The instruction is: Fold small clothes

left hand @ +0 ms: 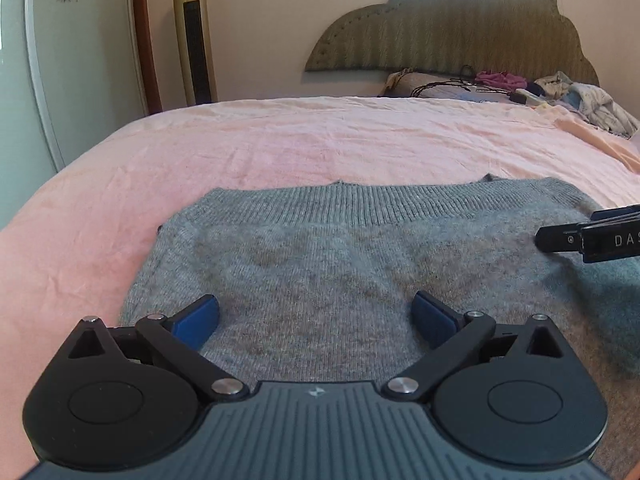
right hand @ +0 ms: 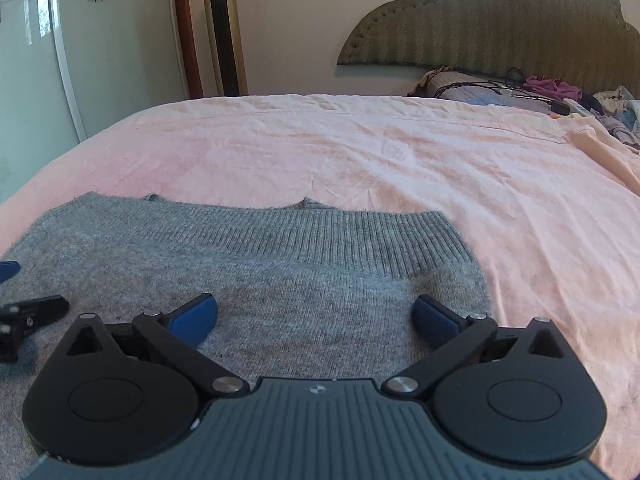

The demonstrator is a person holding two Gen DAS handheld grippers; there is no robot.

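Observation:
A grey knit sweater point(left hand: 320, 264) lies flat on the pink bedsheet point(left hand: 280, 144), its ribbed hem at the far side. My left gripper point(left hand: 316, 316) is open, its blue pads spread wide just above the sweater's left half. My right gripper point(right hand: 316, 316) is open over the sweater's point(right hand: 260, 280) right half, near its right edge. The right gripper's black finger shows at the right edge of the left wrist view point(left hand: 592, 236). The left gripper's finger shows at the left edge of the right wrist view point(right hand: 32, 312). Neither holds anything.
The pink sheet point(right hand: 400, 152) stretches far beyond the sweater. A heap of clothes point(left hand: 588, 100), cables and a pillow lie by the padded headboard point(left hand: 460, 28) at the far right. A gold tower fan point(left hand: 196, 36) stands by the wall at the left.

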